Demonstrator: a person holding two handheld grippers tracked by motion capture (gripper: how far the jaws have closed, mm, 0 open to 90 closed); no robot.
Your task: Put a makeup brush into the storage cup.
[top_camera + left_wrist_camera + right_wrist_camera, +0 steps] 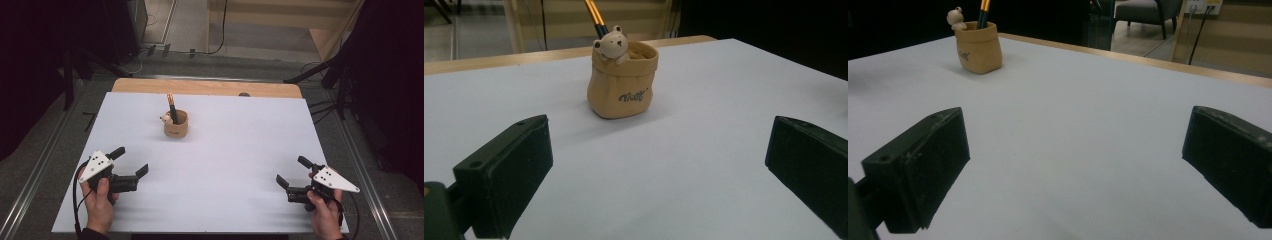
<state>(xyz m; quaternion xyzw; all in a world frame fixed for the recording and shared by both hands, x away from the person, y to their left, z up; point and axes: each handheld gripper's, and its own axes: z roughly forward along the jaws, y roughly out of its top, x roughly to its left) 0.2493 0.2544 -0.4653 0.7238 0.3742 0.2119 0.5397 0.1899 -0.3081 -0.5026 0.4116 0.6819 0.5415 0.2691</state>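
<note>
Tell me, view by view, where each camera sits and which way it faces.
High view: above the person's side, looking forward and down on the white table; both hands, left tool, right tool.
Left gripper view: rides the left tool, faces the bear holder.
Right gripper view: rides the right tool, holder far left.
All views share the holder and its pencils.

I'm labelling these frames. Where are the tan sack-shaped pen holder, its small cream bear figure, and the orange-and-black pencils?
Tan sack-shaped pen holder (624,92): left gripper view, front wall by the lettering.
Small cream bear figure (611,44): left gripper view, its head.
Orange-and-black pencils (171,106): high view, mid shaft.
</note>
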